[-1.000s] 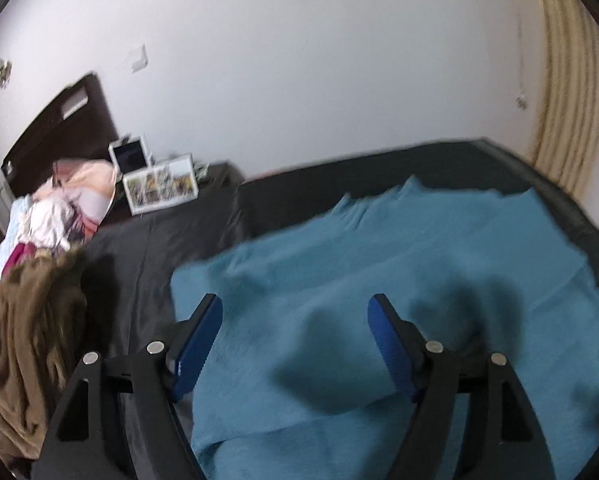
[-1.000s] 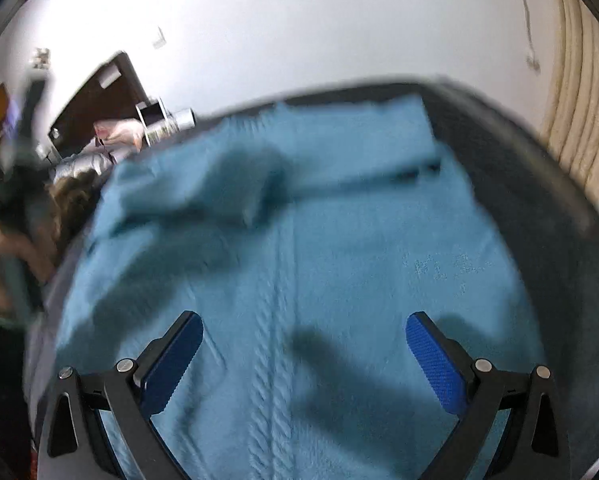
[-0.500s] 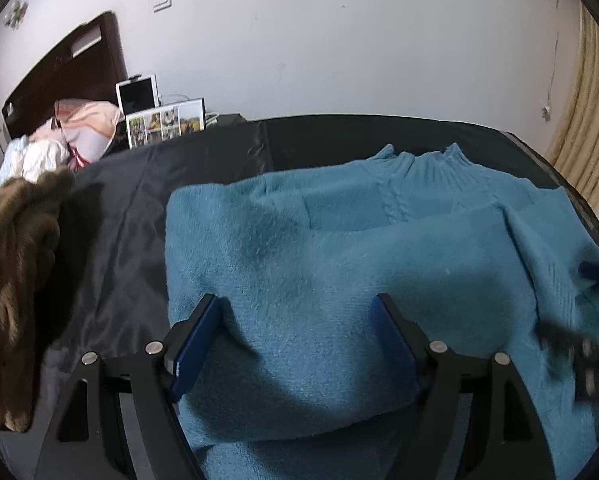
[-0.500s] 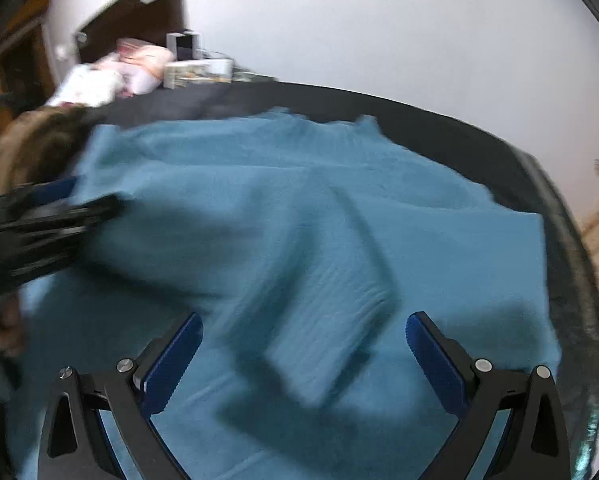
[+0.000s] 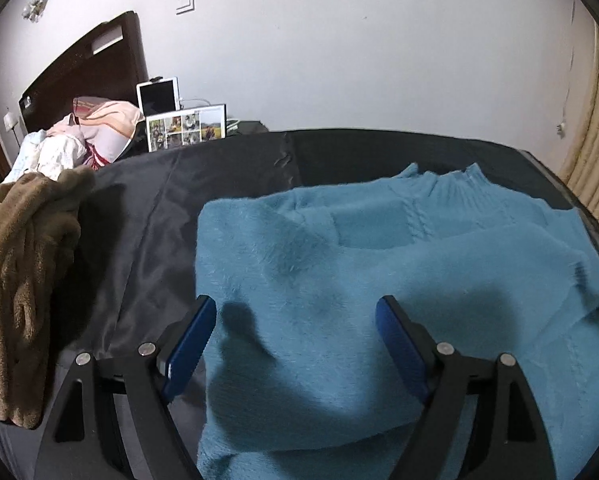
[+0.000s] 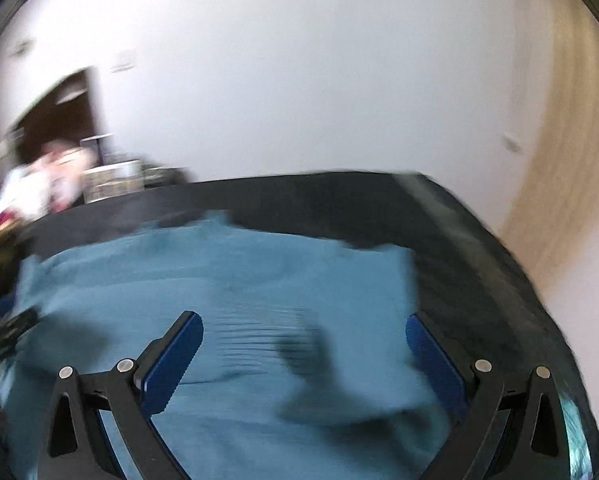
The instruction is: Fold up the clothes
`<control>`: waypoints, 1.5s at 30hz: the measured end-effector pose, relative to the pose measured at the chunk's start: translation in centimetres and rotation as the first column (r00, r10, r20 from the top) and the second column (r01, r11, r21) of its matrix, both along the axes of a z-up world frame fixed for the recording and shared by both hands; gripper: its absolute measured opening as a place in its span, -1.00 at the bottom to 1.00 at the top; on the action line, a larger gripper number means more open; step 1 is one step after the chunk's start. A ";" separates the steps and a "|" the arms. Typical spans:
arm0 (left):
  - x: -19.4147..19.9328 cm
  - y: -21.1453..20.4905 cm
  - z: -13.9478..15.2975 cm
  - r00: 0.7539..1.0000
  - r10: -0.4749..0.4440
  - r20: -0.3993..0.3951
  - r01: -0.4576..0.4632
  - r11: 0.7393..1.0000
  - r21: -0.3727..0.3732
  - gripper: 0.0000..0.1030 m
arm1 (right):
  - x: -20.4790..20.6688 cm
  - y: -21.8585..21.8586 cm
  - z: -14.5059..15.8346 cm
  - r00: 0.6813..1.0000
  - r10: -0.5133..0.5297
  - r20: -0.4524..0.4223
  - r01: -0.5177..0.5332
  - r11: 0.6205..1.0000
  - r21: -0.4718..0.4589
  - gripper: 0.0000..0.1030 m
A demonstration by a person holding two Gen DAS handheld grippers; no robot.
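A fuzzy teal sweater [image 5: 379, 248] lies on the dark bed cover [image 5: 139, 220], collar at the far side, with its sides folded in over the body. My left gripper [image 5: 295, 304] hangs over the sweater's near left part. Its jaws are opening; the fabric lies beneath the gap and the pads do not press on it. In the blurred right wrist view the sweater [image 6: 227, 280] fills the lower half. My right gripper [image 6: 302, 318] stands wide open over its right part, holding nothing.
A brown fleece garment [image 5: 23, 260] is heaped at the left edge of the bed. Behind it lie pink and white clothes [image 5: 99, 128], a photo frame [image 5: 185, 128], a tablet [image 5: 157, 96] and a dark headboard [image 5: 83, 64]. A beige curtain [image 5: 595, 120] hangs at the right.
The left view dropped closer to the sweater and settled. The right gripper, seen at its right edge half a second ago, has left it. The right view swung across the sweater toward its right side.
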State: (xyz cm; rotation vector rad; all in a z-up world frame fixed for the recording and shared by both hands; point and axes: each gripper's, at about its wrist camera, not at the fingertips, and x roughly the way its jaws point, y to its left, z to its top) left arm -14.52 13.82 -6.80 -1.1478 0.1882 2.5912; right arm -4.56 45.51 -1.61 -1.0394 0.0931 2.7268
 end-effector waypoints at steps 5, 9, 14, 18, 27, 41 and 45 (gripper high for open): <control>-0.7 -0.5 -0.9 1.000 0.018 0.013 -0.018 1.000 -0.013 0.69 | -3.2 -1.3 -4.0 0.982 0.108 0.153 -0.102 0.994 -0.045 1.00; -2.0 -1.9 -1.9 0.995 0.068 0.079 -0.071 0.997 0.029 0.76 | -3.6 1.6 -5.7 0.982 0.041 0.185 -0.020 0.993 -0.118 1.00; -2.1 -2.1 -1.9 0.993 0.079 0.083 -0.082 0.996 0.027 0.76 | -3.1 0.8 -4.8 0.980 -0.058 0.193 0.061 0.998 -0.012 1.00; -0.9 -1.4 -0.5 0.997 0.066 0.035 -0.066 0.998 -0.007 0.77 | -1.4 1.7 -2.9 0.977 -0.173 0.124 0.157 0.979 0.131 1.00; -1.3 -1.2 -0.9 0.998 0.046 0.039 -0.045 0.999 -0.013 0.77 | -3.0 6.4 -4.1 0.953 -0.221 0.208 0.208 0.975 0.083 1.00; -1.7 -1.5 -0.8 0.997 0.060 0.041 -0.060 0.998 -0.010 0.77 | -3.7 5.4 -3.8 0.966 -0.157 0.205 0.156 0.988 0.019 1.00; -2.1 -2.0 -1.2 0.995 0.076 0.064 -0.077 0.997 0.009 0.79 | -2.8 7.3 -3.9 0.959 -0.219 0.180 0.222 0.975 0.003 1.00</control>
